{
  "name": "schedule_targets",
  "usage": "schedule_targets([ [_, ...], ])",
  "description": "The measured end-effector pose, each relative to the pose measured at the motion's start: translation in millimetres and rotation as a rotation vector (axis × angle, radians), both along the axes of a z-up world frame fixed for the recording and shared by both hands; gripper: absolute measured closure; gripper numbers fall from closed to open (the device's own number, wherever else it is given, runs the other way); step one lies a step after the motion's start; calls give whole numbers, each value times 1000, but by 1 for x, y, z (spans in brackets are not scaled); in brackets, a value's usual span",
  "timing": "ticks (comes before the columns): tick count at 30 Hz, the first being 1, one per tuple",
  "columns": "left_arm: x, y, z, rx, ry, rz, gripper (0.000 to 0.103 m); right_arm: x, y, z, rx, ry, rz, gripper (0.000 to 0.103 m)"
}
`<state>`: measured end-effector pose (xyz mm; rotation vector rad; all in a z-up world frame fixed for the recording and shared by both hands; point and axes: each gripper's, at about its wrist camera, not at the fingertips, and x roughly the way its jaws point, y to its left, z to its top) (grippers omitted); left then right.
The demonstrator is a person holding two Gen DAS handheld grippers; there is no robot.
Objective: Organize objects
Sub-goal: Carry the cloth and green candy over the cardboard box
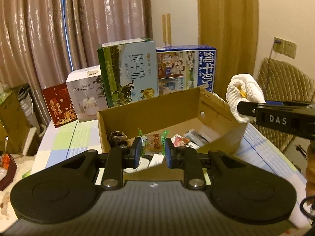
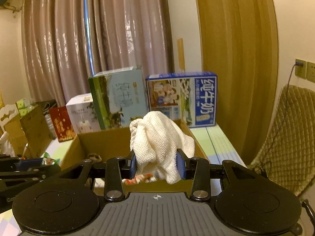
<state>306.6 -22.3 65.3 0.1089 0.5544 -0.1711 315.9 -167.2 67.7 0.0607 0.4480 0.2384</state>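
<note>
We were mid-drop: left gripper (image 1: 153, 149) had its jaws clamped on a snack (image 1: 152, 144), right gripper (image 2: 157, 164) pinched a white cloth (image 2: 160, 143), both over the cardboard box (image 1: 157, 108), so releasing probably came next.

Both wrist views look forward, close over the cardboard box (image 1: 149, 108), toward the curtains (image 2: 94, 39).
</note>
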Motion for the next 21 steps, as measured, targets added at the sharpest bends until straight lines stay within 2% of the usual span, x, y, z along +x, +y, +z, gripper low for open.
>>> schedule_targets([
  [6, 43, 5, -10, -23, 47, 31, 83, 35, 16, -3, 12, 13, 28, 66],
  [11, 62, 5, -16, -13, 51, 29, 83, 56, 22, -10, 54, 73, 49, 66],
  [21, 92, 10, -33, -20, 105, 31, 83, 83, 27, -25, 37, 112, 37, 66],
])
